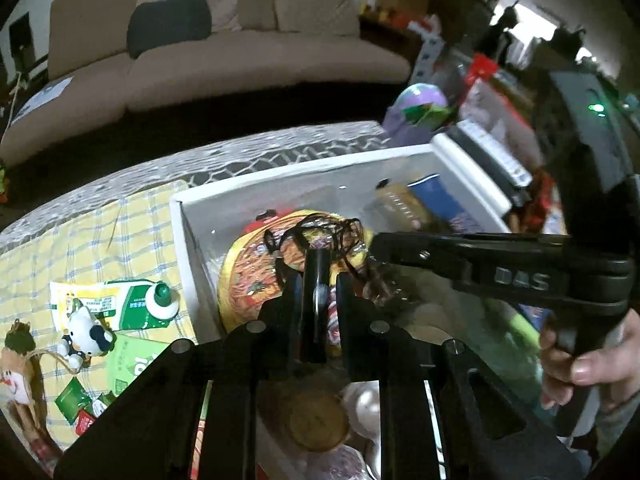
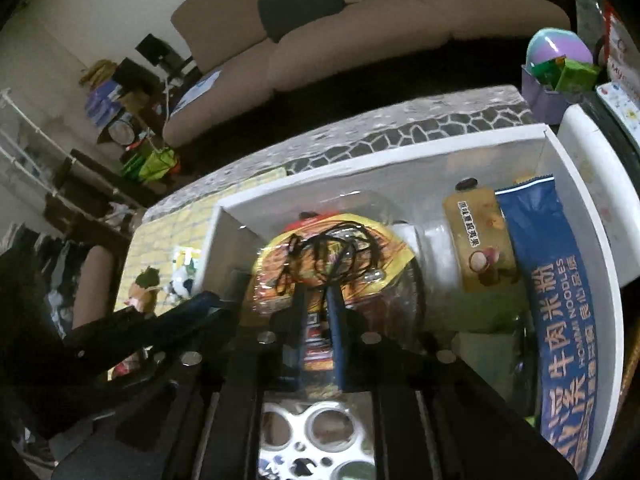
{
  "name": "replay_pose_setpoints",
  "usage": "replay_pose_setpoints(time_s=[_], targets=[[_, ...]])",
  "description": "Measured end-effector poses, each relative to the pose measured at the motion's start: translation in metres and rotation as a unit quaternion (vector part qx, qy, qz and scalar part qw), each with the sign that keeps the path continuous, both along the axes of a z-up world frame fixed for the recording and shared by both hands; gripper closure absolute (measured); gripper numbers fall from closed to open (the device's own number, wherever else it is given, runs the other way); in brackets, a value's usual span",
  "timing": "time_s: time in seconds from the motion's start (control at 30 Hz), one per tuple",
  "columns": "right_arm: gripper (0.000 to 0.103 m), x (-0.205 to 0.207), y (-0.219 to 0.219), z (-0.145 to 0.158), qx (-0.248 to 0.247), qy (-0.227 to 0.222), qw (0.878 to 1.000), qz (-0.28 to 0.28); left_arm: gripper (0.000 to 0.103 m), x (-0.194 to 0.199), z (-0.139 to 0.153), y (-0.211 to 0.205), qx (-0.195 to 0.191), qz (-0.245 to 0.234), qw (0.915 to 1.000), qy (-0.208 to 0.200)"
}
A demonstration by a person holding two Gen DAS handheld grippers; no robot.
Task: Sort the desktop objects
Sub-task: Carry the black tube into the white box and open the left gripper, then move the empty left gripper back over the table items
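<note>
Both tongs are hanging over the white box point(image 1: 188, 240), pointing down into it. The left gripper point(image 1: 316, 280) has its jaws nearly closed with a dark cylinder-shaped thing point(image 1: 316, 292) standing upright between them. It looks clamped, though the picture is dim and smeary there, so I can't tell for sure what it is.

The right gripper point(image 2: 316, 300) has its jaws a little way apart, and I see nothing pinched in the gap, just the packaging below showing through. Right past its tips a tangle of thin black cord point(image 2: 332, 252) lies on top of the round yellow noodle bowl point(image 2: 384, 240). In the left view that same cord sits just beyond the tips of the left tongs too, and the right tongs reach in from the right, with a hand point(image 1: 588, 364) on the grip.

To the right of the right tongs, inside the box, lie a tan drink carton point(image 2: 480, 240) and next to it a long blue noodle packet point(image 2: 560, 320) along the wall.

To the left of the left tongs, outside the box on the yellow checked cloth point(image 1: 80, 232), are a green and white pouch with a cap point(image 1: 132, 304) and a small white cat figure point(image 1: 82, 332).
</note>
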State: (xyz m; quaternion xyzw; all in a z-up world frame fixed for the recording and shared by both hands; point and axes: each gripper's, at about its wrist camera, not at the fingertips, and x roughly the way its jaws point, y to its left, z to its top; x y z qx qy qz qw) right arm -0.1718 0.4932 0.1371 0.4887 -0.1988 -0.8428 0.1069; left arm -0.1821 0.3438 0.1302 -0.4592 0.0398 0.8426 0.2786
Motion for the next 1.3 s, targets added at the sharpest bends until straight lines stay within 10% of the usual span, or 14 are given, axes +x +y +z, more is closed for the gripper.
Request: replay_pose_setpoints(time_s=[0.07, 0.5, 0.9, 1.3], targets=[[0.057, 0.006, 0.006, 0.003, 0.002, 0.011, 1.000, -0.006, 0.072, 0.003, 0.001, -0.002, -0.008, 0.009, 0.9999, 0.006], [0.047, 0.076, -0.008, 0.055, 0.053, 0.076, 0.995, 0.026, 0.010, 0.084, 0.051, -0.090, -0.025, 0.042, 0.9959, 0.076], [0.025, 0.139, -0.108, 0.075, 0.002, 0.097, 0.989, 0.107, 0.000, 0.179, 0.046, -0.264, 0.005, 0.168, 0.9825, 0.079], [0.026, 0.148, -0.213, 0.036, -0.006, 0.071, 0.987, 0.147, 0.001, 0.218, -0.016, -0.314, 0.050, 0.209, 0.9755, 0.045]])
